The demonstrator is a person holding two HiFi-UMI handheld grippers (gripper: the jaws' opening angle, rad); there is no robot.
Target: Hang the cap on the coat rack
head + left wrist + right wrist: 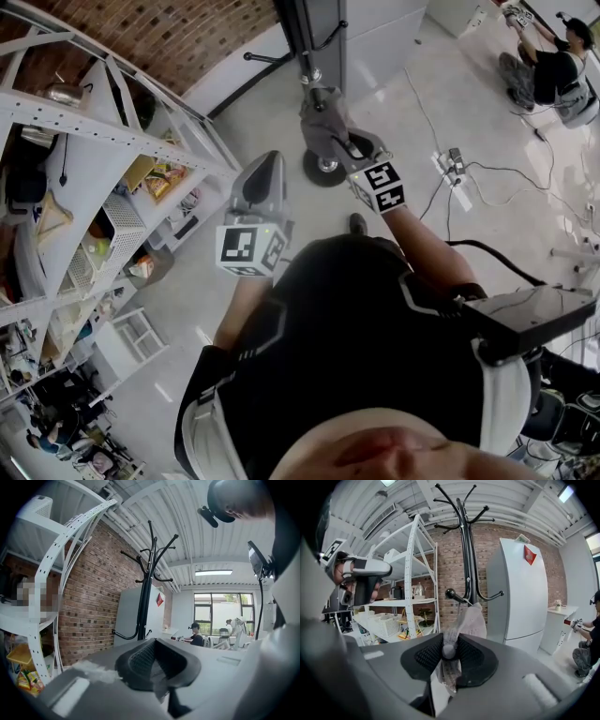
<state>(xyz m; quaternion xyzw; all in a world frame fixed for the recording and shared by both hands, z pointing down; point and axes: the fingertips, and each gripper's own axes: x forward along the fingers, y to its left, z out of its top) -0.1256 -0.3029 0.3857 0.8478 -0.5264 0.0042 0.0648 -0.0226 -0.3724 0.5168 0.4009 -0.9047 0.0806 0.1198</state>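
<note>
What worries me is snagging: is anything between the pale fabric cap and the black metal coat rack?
Nothing visible is. The right gripper holds the pale fabric cap right beside the ball-tipped lower hook of the black metal coat rack.

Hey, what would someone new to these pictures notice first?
Probably the pale cap pinched in the jaws of the right gripper, held up close to a low hook of the tall black coat rack. Behind it runs a red brick wall, with a white fridge to the right and white shelving to the left.
</note>
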